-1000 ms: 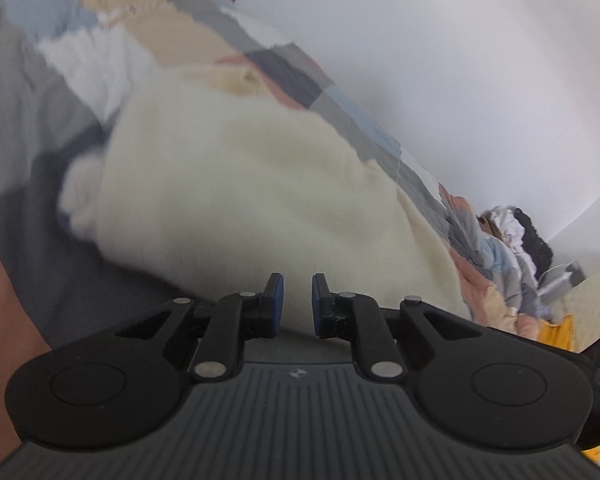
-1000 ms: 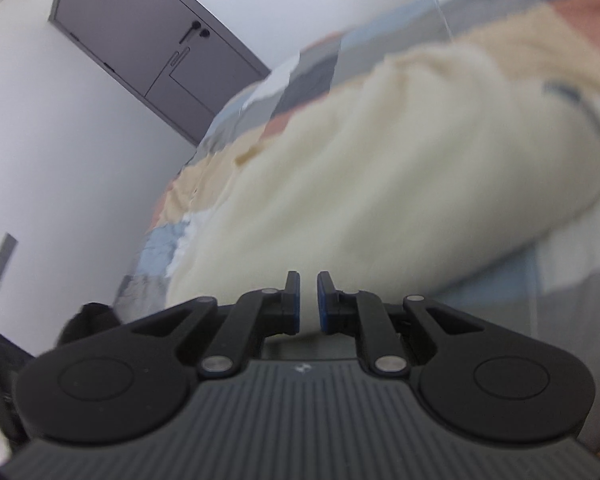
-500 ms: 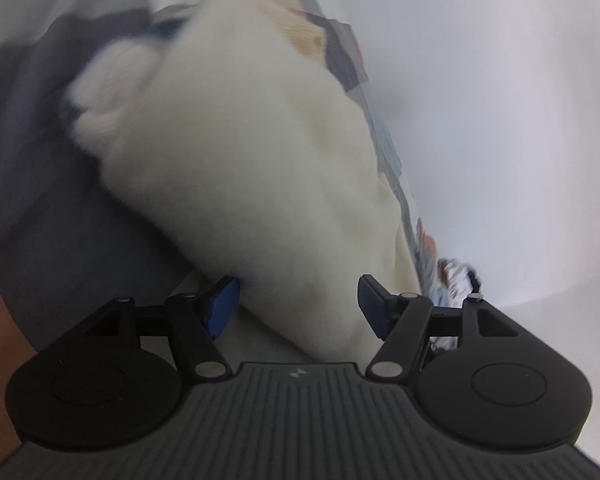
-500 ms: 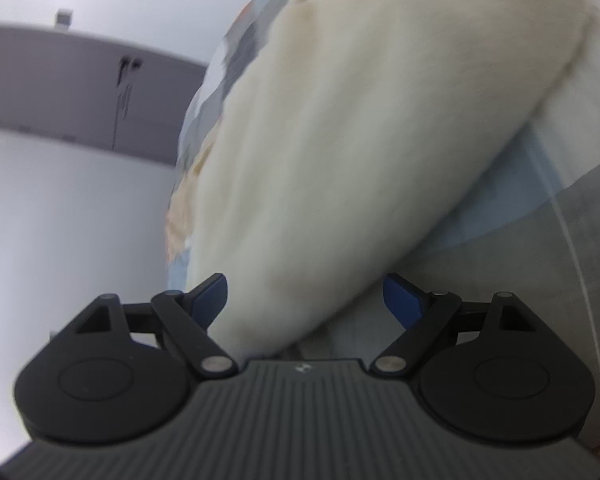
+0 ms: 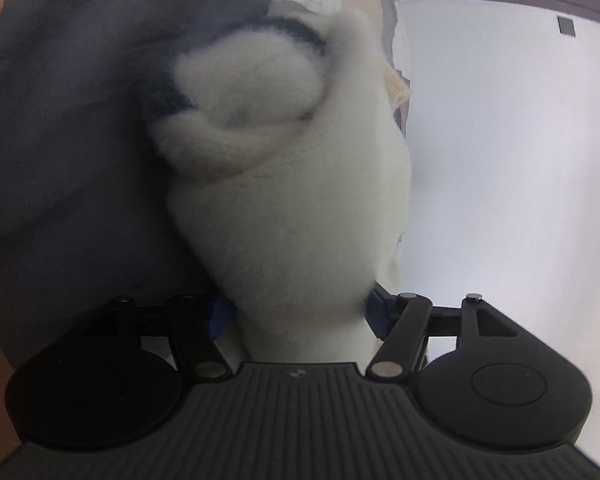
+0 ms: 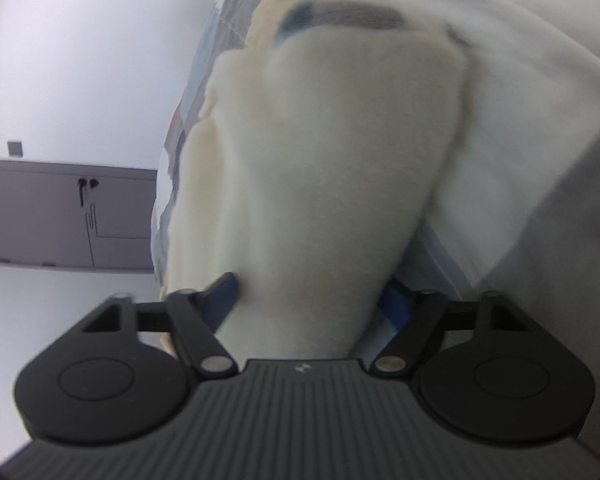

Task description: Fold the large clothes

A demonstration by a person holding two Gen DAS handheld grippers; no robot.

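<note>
A thick cream fleece garment point(image 5: 296, 208) with a dark trim edge lies on the bed and fills the left wrist view. My left gripper point(image 5: 296, 314) is open, its blue-padded jaws spread on either side of the garment's near edge. The same cream garment point(image 6: 324, 184) fills the right wrist view. My right gripper point(image 6: 310, 300) is open too, with the fabric's edge between its spread jaws. Neither gripper's pads press the fabric together.
A grey and patchwork bedcover point(image 5: 60, 140) lies under the garment, also seen in the right wrist view point(image 6: 540, 184). A white wall point(image 5: 500, 160) and a grey cabinet door point(image 6: 52, 212) stand beyond the bed.
Both grippers went from nearly shut to wide open and moved in onto the garment's edge, which now sits between the jaws. Both views have tilted strongly.
</note>
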